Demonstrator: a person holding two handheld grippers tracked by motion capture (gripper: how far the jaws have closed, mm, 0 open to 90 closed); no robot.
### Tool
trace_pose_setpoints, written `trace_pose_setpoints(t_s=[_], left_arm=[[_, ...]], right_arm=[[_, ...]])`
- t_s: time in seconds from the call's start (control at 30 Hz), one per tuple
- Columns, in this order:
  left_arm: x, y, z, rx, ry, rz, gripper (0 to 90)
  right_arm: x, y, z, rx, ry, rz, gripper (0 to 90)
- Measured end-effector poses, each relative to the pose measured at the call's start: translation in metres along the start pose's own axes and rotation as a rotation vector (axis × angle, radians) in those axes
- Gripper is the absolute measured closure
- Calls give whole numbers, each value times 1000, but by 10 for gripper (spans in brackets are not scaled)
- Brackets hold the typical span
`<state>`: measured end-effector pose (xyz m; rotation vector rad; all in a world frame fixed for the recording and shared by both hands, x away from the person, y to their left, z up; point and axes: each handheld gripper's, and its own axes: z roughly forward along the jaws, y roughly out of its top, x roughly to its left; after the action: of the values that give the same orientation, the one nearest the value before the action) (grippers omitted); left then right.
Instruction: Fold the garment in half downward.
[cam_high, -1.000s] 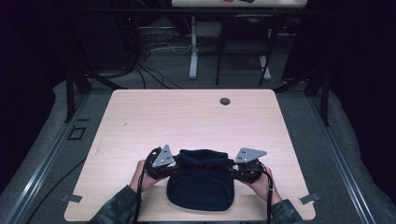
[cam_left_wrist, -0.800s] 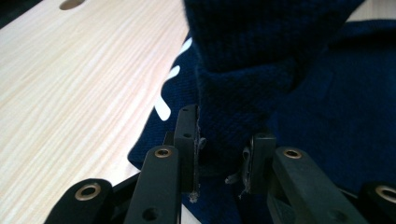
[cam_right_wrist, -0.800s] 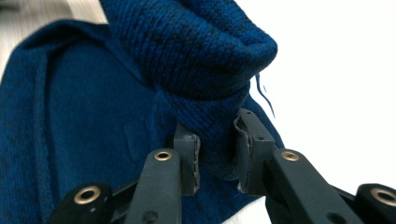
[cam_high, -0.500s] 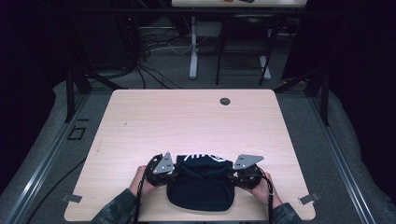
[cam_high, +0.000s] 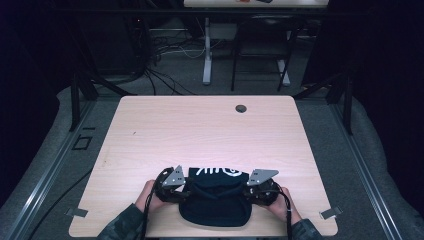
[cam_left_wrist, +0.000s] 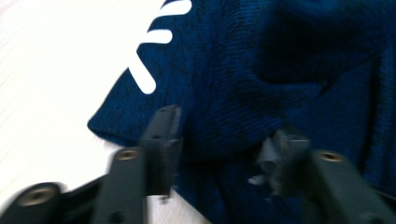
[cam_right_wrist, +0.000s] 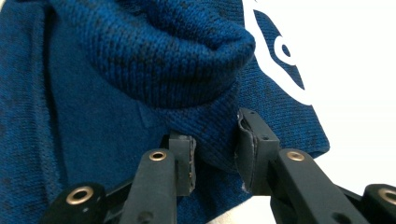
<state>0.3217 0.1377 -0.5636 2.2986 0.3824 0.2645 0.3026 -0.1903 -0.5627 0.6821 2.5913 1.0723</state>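
A dark blue knit hat (cam_high: 215, 202) with white lettering lies at the near edge of the wooden table (cam_high: 200, 130), held between both hands. My left gripper (cam_high: 186, 192) is at the hat's left side. Its jaws have just been opening and now stand apart in the left gripper view (cam_left_wrist: 219, 149), with the knit (cam_left_wrist: 224, 84) lying between them and the pads not pressing on it. My right gripper (cam_high: 246, 192) is at the hat's right side. In the right gripper view (cam_right_wrist: 215, 149) a thick rolled fold of the hat (cam_right_wrist: 140, 70) fills the gap between its pads.
A round dark cable hole (cam_high: 241, 108) sits near the table's far edge. Past the table are a white desk leg (cam_high: 206, 60), dark frames and floor cables. Tape marks (cam_high: 76, 212) flag the near corners.
The hat's top layer has been drawn toward the person, which uncovers white lettering along its far edge. Both grippers shifted slightly nearer. The hat looks shorter front to back.
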Motion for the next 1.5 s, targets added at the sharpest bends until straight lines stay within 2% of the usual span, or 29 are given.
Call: trace_pose_setpoints(t_s=[0.17,0.37,0.53,0.63,0.7,0.77,0.87,1.0,1.1,1.13,1.2,1.23,1.33,1.4,1.5], left_arm=[[2,-5,-17,-31,15,-57,392],[12,-1,-34,-101,75,-105,357],[21,13,-31,-147,121,-144,329],[19,21,-19,-144,112,-153,299],[15,26,-10,-132,90,-150,284],[10,28,-3,-109,63,-132,275],[4,28,2,-84,43,-114,273],[3,24,4,-66,31,-122,270],[2,22,5,-57,23,-120,264],[1,22,6,-53,21,-120,263],[0,21,8,-50,18,-121,254],[0,21,10,-44,19,-114,252],[-1,21,11,-42,21,-115,251],[-1,21,11,-40,23,-113,249],[-2,20,12,-34,23,-113,246]], right_arm=[[0,-2,0,3,4,-2,684],[1,-2,-1,12,0,-15,666],[3,-2,-1,15,2,-22,650],[3,-1,-1,18,3,-28,643],[4,-1,-2,15,-2,-32,626],[5,0,-4,21,-3,-46,579],[5,2,-9,14,15,-38,513],[1,2,-21,-4,72,-11,436],[-1,0,-32,-48,148,-6,386],[-2,-1,-36,-62,153,-5,379],[-4,-2,-44,-115,173,33,378],[-5,-2,-46,-129,167,49,379],[-9,0,-47,-158,114,148,380],[-9,3,-42,-148,60,203,367],[-5,5,-33,-112,14,228,360]])
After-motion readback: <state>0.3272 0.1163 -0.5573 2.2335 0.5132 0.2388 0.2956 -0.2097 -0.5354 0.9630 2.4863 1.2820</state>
